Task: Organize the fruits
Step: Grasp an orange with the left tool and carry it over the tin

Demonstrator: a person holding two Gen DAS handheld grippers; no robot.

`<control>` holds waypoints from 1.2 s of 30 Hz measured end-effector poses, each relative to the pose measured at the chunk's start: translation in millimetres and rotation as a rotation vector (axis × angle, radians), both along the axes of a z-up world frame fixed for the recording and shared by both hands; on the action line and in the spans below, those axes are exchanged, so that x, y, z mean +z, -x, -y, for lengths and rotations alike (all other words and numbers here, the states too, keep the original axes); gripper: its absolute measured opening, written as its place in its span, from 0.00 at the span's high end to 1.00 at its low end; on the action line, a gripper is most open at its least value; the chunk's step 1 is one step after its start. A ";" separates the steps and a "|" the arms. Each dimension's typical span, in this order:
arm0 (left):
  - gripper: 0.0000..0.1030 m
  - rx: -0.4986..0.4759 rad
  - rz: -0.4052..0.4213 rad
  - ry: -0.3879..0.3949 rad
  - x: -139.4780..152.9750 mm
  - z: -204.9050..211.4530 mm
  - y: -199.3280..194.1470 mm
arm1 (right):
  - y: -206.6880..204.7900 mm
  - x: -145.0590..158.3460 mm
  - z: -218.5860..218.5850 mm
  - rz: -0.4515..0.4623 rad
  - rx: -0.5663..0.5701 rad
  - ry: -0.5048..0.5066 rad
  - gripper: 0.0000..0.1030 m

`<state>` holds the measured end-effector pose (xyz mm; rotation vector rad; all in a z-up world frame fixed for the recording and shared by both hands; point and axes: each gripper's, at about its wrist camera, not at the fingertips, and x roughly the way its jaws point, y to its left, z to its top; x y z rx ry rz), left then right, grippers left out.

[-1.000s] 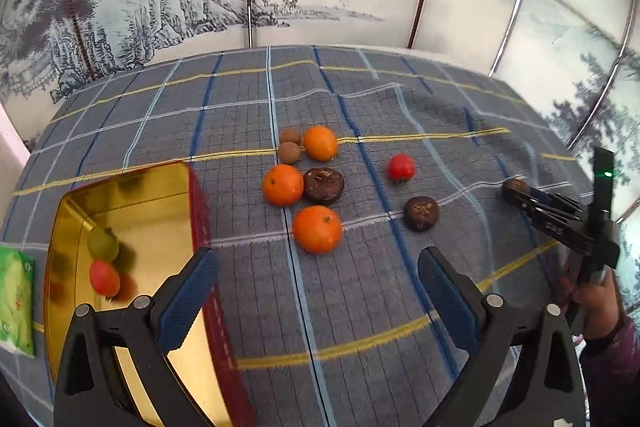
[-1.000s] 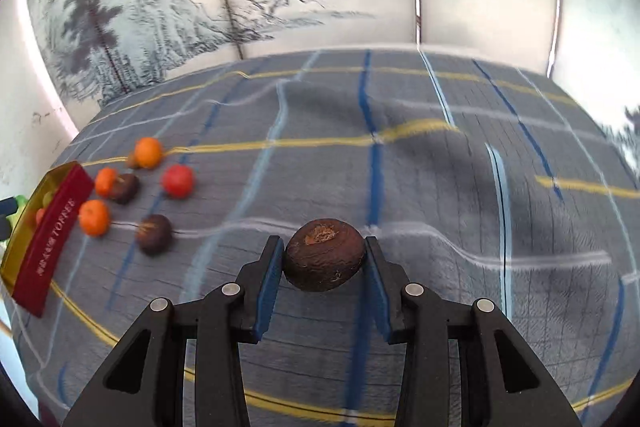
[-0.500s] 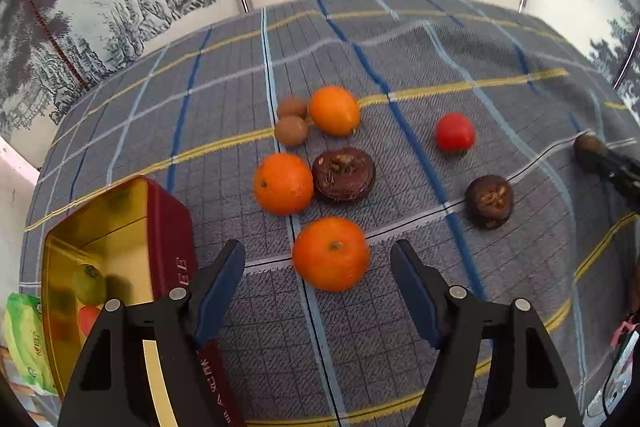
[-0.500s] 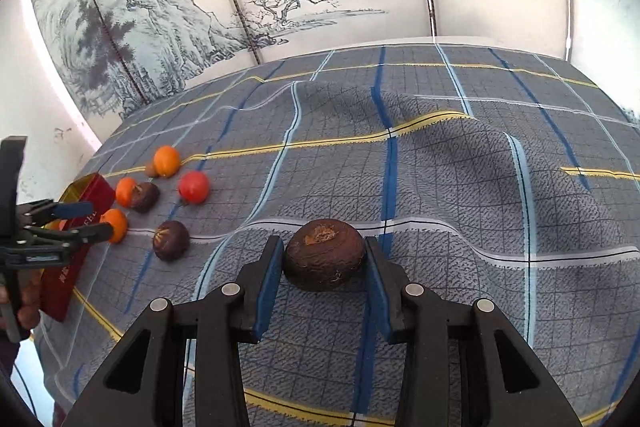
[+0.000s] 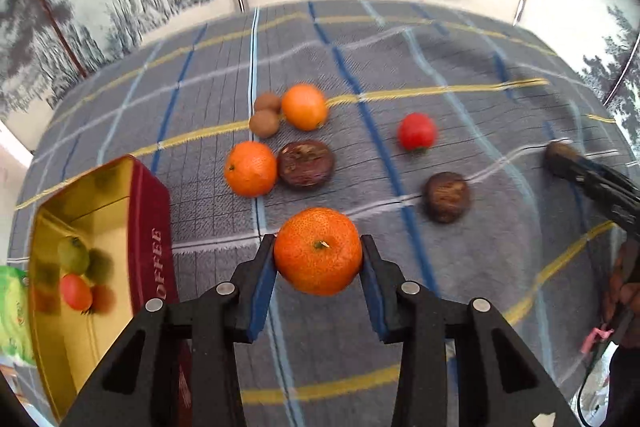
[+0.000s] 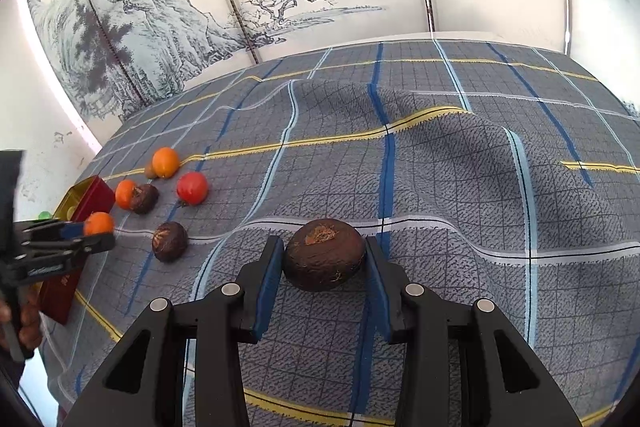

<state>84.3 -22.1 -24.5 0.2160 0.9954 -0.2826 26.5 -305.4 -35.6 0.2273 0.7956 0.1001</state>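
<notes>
Left tongs (image 5: 318,259) have just been closing and now pinch a tangerine (image 5: 318,251) on the cloth (image 5: 460,267), likely bound for the tin (image 5: 120,195) beside it; right tongs (image 6: 324,259) clamp a brown fruit (image 6: 324,254), waiting.

light: bright, even daylight | shadows: lying soft | left wrist view: smearing with motion blur | edges: fisheye bending, corners vignetting

Bare plaid cloth (image 5: 500,267) lies open right of the fruit cluster. On the left the red tin (image 5: 150,211) stands close by, its open top unobstructed. A raised fold (image 6: 460,155) in the cloth crosses the far right side.
</notes>
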 end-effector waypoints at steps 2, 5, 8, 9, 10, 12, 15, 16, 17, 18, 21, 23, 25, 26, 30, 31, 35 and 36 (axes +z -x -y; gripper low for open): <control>0.65 -0.002 0.020 0.018 8.8 4.0 12.2 | -1.6 -0.1 -0.2 -0.005 -0.004 0.003 0.60; 0.65 0.000 0.049 0.029 20.3 7.2 27.4 | -3.0 -0.9 -0.4 -0.011 -0.011 0.010 0.60; 0.65 0.000 0.063 0.046 29.1 6.9 39.3 | -4.0 -1.7 -1.0 -0.018 -0.017 0.020 0.60; 0.65 0.002 0.071 0.043 31.6 5.9 43.4 | -4.5 -1.8 -1.4 -0.021 -0.020 0.023 0.60; 0.65 0.004 0.078 0.039 33.3 4.4 46.6 | -5.1 -2.1 -1.7 -0.023 -0.020 0.025 0.60; 0.65 0.014 0.092 0.036 35.6 0.4 51.7 | -6.3 -2.9 -2.3 -0.031 -0.022 0.031 0.60; 0.64 0.039 0.102 0.045 37.8 -10.1 56.8 | -8.0 -4.4 -3.6 -0.042 -0.029 0.042 0.60; 0.65 0.052 0.110 0.045 38.8 -15.2 58.0 | -8.9 -4.9 -4.1 -0.047 -0.032 0.048 0.60; 0.65 0.067 0.119 0.046 40.1 -20.9 59.0 | -9.4 -5.4 -4.7 -0.051 -0.032 0.053 0.60; 0.65 0.078 0.125 0.050 41.2 -25.3 60.0 | -9.9 -5.8 -5.4 -0.055 -0.033 0.059 0.60; 0.64 0.119 0.152 0.056 46.0 -43.7 61.4 | -10.1 -6.6 -6.9 -0.061 -0.035 0.072 0.60; 0.64 0.148 0.181 0.041 48.2 -58.1 61.4 | -10.5 -6.7 -7.4 -0.064 -0.036 0.077 0.60; 0.64 0.180 0.204 0.021 47.5 -71.5 60.0 | -10.7 -6.5 -7.7 -0.064 -0.036 0.079 0.60; 0.64 0.199 0.213 0.014 46.5 -80.0 59.1 | -10.8 -6.4 -7.8 -0.064 -0.036 0.080 0.60; 0.64 0.271 0.251 -0.023 39.9 -114.2 53.4 | -10.9 -6.5 -8.2 -0.064 -0.036 0.081 0.60; 0.64 0.286 0.266 -0.029 37.9 -123.6 51.8 | -11.0 -6.5 -8.2 -0.065 -0.036 0.081 0.60; 0.64 0.318 0.339 -0.012 35.2 -155.4 49.1 | -12.8 -8.4 -7.6 -0.070 -0.037 0.089 0.60; 0.64 0.327 0.359 -0.015 33.8 -163.4 48.1 | -13.3 -8.6 -7.9 -0.072 -0.037 0.093 0.59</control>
